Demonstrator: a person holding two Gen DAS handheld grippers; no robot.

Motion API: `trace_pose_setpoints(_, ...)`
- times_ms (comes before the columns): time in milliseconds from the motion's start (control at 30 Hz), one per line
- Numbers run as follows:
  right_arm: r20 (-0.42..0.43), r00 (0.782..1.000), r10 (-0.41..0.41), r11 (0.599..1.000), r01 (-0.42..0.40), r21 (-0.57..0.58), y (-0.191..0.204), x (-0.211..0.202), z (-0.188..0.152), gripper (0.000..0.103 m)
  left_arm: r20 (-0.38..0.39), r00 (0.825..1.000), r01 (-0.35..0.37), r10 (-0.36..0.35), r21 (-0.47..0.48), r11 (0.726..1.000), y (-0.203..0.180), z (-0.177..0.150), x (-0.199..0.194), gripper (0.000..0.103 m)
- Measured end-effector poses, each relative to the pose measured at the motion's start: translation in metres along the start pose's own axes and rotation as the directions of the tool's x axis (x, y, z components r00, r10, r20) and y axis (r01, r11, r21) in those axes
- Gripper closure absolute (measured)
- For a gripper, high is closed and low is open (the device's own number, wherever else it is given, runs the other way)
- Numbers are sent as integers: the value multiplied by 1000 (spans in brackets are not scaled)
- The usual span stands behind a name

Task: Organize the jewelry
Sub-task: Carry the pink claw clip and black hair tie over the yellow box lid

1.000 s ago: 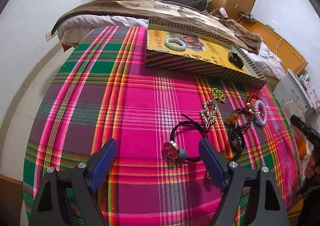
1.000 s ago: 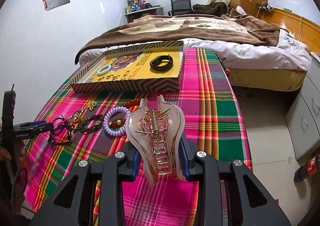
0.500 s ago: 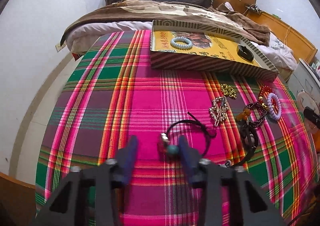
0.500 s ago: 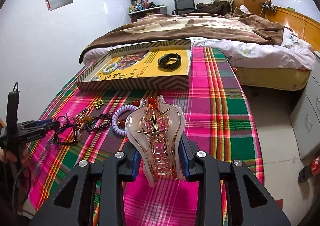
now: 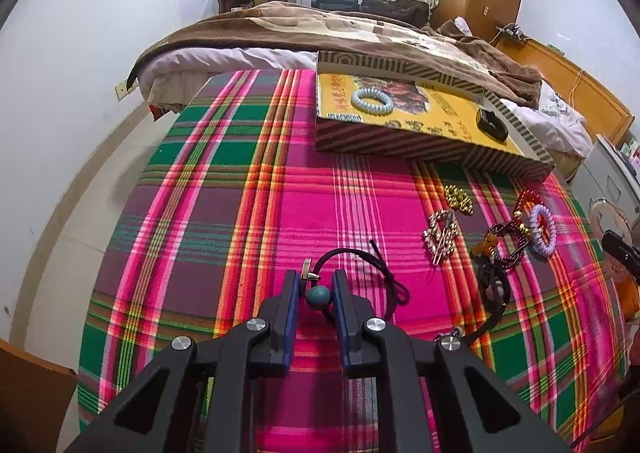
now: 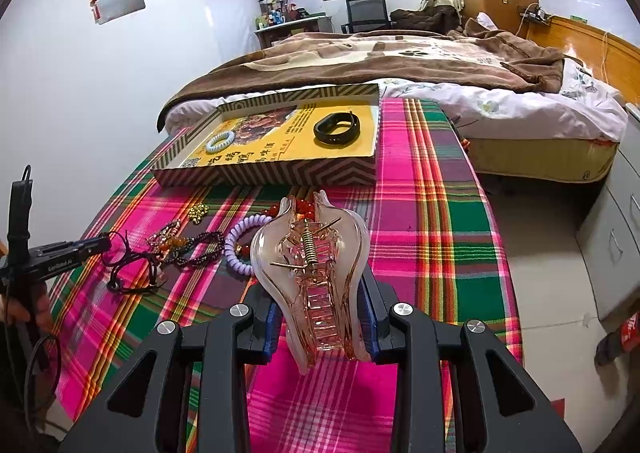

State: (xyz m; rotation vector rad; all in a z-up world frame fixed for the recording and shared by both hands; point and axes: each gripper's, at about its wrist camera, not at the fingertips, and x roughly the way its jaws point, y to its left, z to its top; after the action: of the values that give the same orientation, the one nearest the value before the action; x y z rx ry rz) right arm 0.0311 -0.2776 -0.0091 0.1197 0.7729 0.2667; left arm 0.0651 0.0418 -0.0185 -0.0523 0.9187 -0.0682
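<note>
My left gripper (image 5: 316, 285) is shut on a black cord necklace (image 5: 362, 267) at its teal bead (image 5: 318, 297) and silver pendant, on the plaid cloth. My right gripper (image 6: 320, 317) is shut on a clear pink hair claw clip (image 6: 310, 265) held above the cloth. A striped box lid (image 5: 400, 141) with a yellow floor holds a pale blue coil hair tie (image 5: 372, 101) and a black wristband (image 5: 492, 125). The lid (image 6: 280, 173), tie (image 6: 220, 141) and wristband (image 6: 336, 129) also show in the right wrist view.
Loose pieces lie right of the necklace: a rhinestone barrette (image 5: 440, 233), gold beads (image 5: 460, 197), a dark bead bracelet (image 5: 508, 245), a purple coil tie (image 5: 542, 229), red beads (image 5: 526, 199). A bed (image 6: 400, 61) stands behind the table. A cabinet (image 6: 616, 237) is at right.
My left gripper moved forward and closed from wide open onto the necklace's bead and pendant. My right gripper kept hold of the claw clip and drifted slightly forward.
</note>
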Motion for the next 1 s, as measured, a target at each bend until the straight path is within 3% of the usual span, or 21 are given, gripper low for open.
trace_pose_setpoints(567,48,999,-12,999,14,-36,11,-12,41,70,102,993,57,-57,4,998,1,56,-34,87)
trace_pose_setpoints(1000,33,998,-47,996,50,-79,12,31,104,70,133,983,127,-127,6,992,-12,139,-5,87)
